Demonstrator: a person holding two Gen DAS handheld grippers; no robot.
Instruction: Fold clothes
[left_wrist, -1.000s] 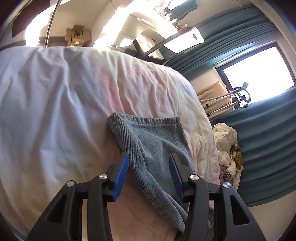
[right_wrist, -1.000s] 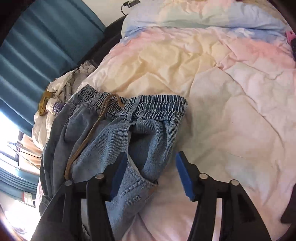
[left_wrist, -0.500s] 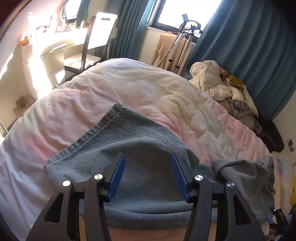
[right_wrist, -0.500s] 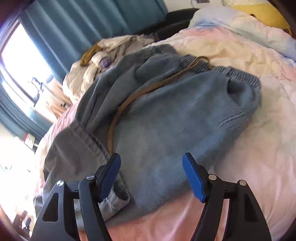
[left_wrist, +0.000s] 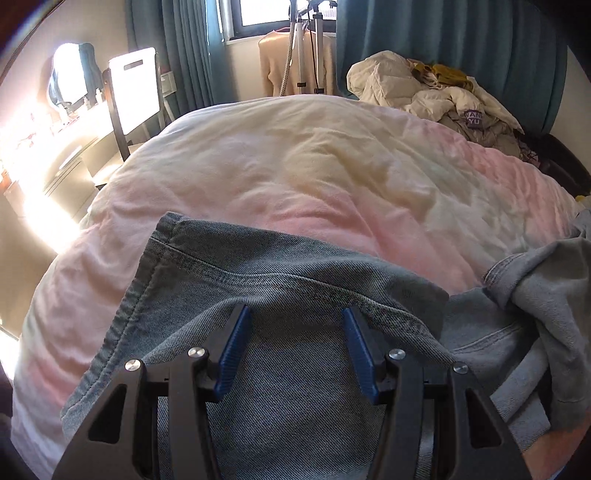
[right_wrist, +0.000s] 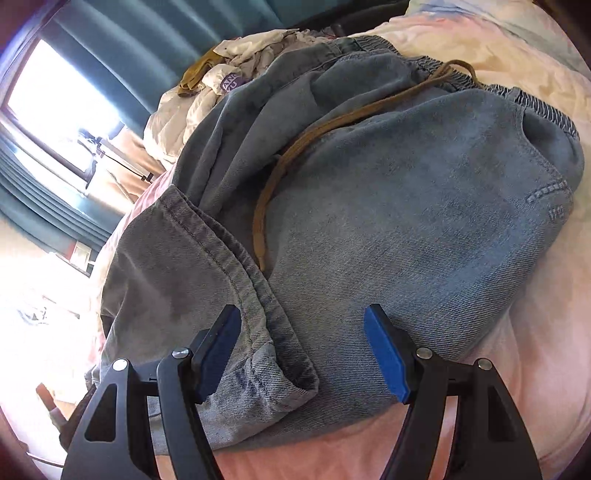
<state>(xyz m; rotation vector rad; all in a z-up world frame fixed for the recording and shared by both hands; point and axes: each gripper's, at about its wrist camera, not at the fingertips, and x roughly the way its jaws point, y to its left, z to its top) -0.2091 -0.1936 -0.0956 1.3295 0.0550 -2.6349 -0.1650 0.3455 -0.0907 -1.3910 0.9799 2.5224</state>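
Light blue jeans (left_wrist: 295, 280) lie folded on a pastel bed cover (left_wrist: 332, 166). My left gripper (left_wrist: 297, 339) hovers open over a leg near its stitched hem, and a fold edge of denim runs past its blue fingertips. In the right wrist view the jeans (right_wrist: 406, 221) show their elastic waistband (right_wrist: 546, 110) at the far end, with a brown drawstring (right_wrist: 295, 147) trailing across them. My right gripper (right_wrist: 301, 339) stands open low over the near edge. The hem corner of the folded-over leg (right_wrist: 258, 332) lies between its pads without being pinched.
A heap of pale clothes (left_wrist: 424, 92) sits at the bed's far right edge against teal curtains (left_wrist: 443, 37). Beyond the foot of the bed stand a white-backed chair (left_wrist: 135, 88) at a sunlit desk and a tripod stand (left_wrist: 306, 48). The cover (right_wrist: 535, 295) lies bare right of the jeans.
Both grippers swept across the bed and sank closer to the jeans. The left one rolled strongly, so the room now appears upright. Both jaws stand slightly wider than a second ago.
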